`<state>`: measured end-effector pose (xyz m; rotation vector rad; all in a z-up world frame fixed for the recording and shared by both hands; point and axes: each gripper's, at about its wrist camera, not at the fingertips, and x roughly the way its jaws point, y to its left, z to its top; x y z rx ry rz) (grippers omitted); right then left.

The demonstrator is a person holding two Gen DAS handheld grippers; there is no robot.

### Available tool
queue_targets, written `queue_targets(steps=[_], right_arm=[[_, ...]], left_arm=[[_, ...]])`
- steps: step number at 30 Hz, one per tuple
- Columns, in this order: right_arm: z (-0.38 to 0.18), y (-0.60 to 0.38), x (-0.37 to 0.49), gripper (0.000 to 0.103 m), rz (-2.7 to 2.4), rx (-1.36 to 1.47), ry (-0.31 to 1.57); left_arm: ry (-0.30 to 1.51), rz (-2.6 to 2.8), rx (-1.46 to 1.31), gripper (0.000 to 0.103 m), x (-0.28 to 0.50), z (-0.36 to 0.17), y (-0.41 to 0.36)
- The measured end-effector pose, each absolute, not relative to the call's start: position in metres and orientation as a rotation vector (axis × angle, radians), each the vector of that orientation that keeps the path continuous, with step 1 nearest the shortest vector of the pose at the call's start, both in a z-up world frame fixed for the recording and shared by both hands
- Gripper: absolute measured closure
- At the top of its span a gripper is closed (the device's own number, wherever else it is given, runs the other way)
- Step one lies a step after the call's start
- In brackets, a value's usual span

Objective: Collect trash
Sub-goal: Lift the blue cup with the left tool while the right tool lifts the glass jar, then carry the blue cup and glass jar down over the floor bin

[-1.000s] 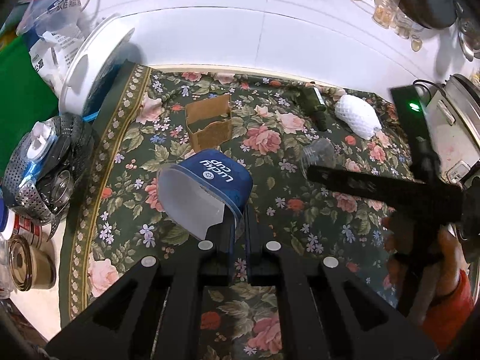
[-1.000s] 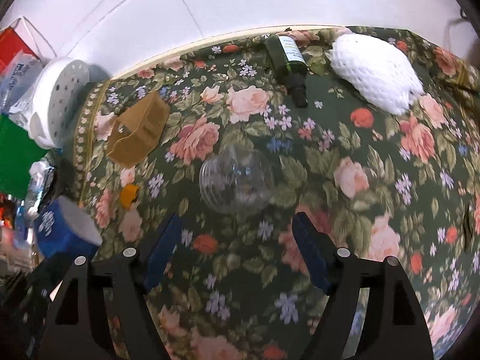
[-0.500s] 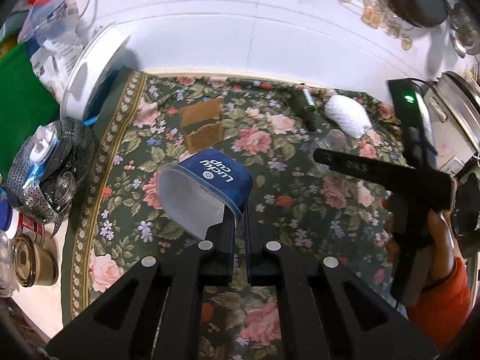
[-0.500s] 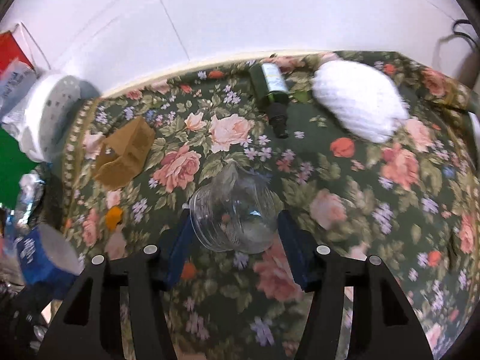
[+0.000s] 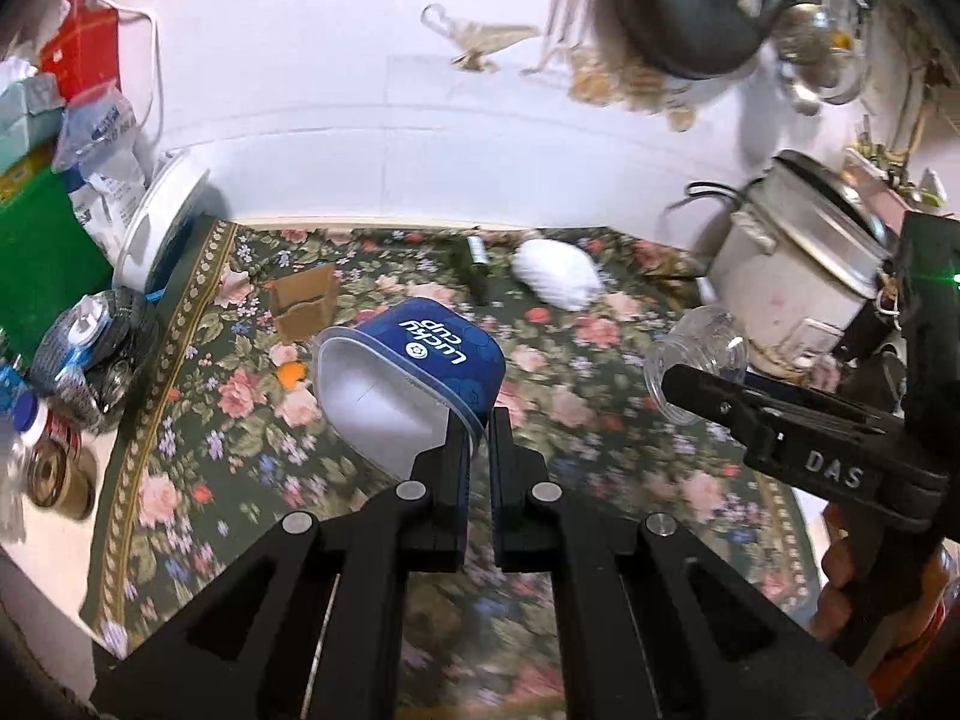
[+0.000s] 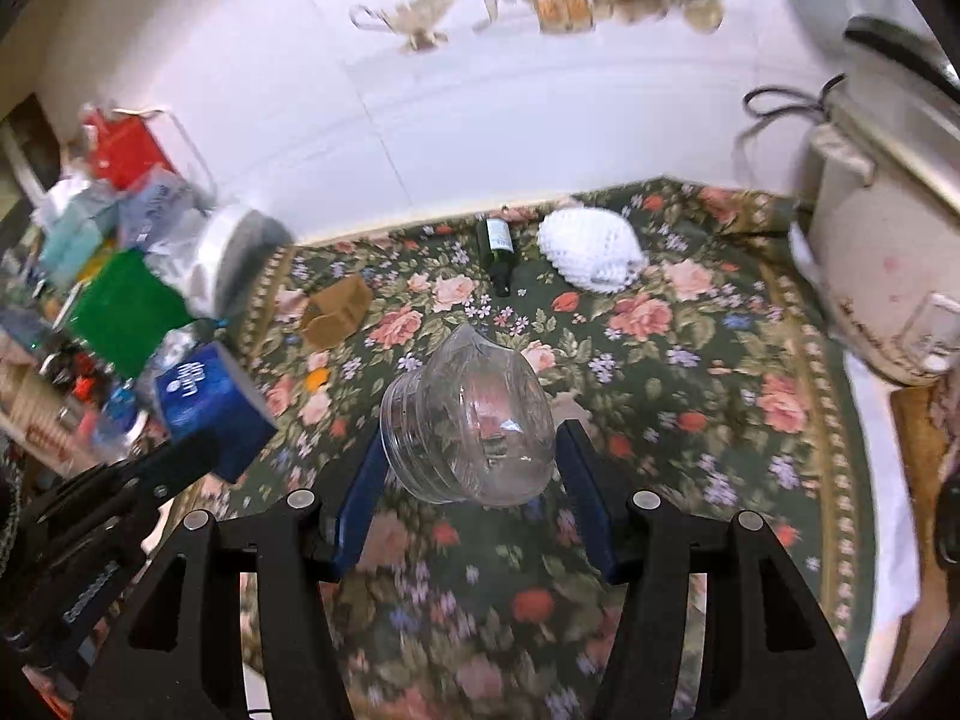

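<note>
Above the floral tablecloth, we pinch the blue Lucky Cup tub by its rim in the left gripper as a bin, its mouth open, while the right gripper clamps the clear plastic cup sideways.

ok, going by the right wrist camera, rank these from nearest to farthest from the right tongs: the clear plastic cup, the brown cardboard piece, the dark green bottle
1. Clear plastic cup: held between the right tongs.
2. Brown cardboard piece: ahead and to the left, on the floral cloth.
3. Dark green bottle: farthest, lying near the wall at the cloth's back edge.
</note>
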<state>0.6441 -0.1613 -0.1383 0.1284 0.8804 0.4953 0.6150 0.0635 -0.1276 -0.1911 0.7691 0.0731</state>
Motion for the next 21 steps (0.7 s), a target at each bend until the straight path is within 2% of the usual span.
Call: queue_targets(steps=[10,21], right_arm=[[-0.106,-0.214,0.560,0.050,0.588,0.105,0.801],[-0.102,-0.217,0.474,0.049,0.512,0.137,0.763]], left_arm=[[0.722,0.116,-0.213,0.099,0.533,-0.103,0.004],[0.700,0.036,-0.162,0.099,0.454,-0.098,0.006]])
